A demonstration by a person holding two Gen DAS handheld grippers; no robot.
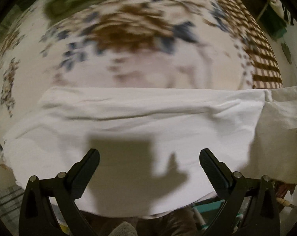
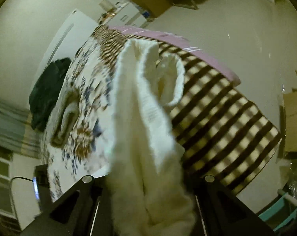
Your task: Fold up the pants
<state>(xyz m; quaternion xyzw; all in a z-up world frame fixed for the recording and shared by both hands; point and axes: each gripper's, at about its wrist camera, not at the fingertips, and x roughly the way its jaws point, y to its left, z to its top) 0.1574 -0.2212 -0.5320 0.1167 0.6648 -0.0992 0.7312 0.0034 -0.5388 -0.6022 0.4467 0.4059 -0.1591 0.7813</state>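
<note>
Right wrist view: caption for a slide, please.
Right gripper shut on white pants, lifted over a patterned bed.

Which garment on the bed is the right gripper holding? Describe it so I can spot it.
Start at the bed with its floral and brown-checked cover. The white pants rise off it, bunched into the right gripper. Unlike the dark garment at the bed's edge, they are plain white and hang lifted.

Left wrist looks straight down, close; right slants down; both share bedspread (image 1: 128, 29).
</note>
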